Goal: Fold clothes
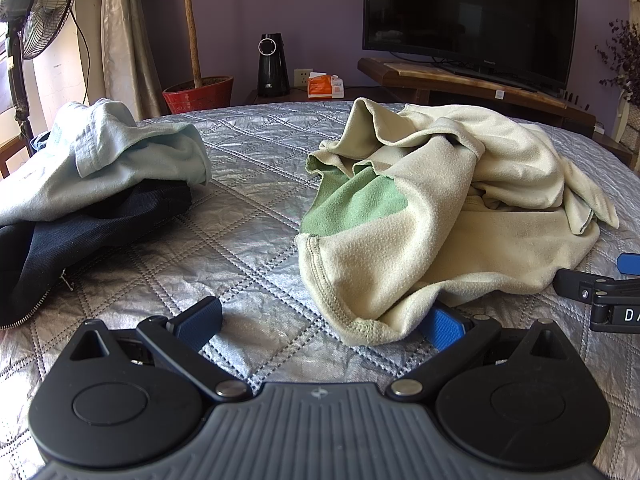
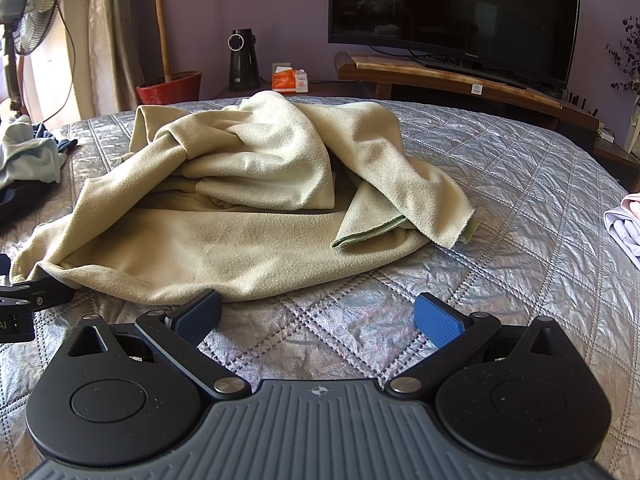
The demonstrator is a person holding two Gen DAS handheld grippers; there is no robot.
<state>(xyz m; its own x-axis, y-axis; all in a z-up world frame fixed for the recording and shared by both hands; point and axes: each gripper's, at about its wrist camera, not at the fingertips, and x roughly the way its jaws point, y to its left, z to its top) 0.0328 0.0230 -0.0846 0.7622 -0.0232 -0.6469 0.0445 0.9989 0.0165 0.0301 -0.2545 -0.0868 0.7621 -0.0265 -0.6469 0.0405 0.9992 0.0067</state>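
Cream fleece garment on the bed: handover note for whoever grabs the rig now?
Left gripper: open, low at the cream fleece garment's near hem, which drapes over its right finger; nothing clamped.
Right gripper: open, empty, just short of the garment's near edge.
Garment: crumpled heap mid-bedspread, green lining showing.
Pale blue shirt on a dark zipped garment, piled far left.
Done: none of these three is folded.
Left: spread the fleece, fold, then the pile.

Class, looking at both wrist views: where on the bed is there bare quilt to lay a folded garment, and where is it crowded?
Bare silver quilted bedspread runs between the pale blue garment on the dark navy zip garment and the crumpled cream fleece garment. More lies between the fleece and the pale pink cloth. It is crowded where the fleece hem lies by the open left gripper.
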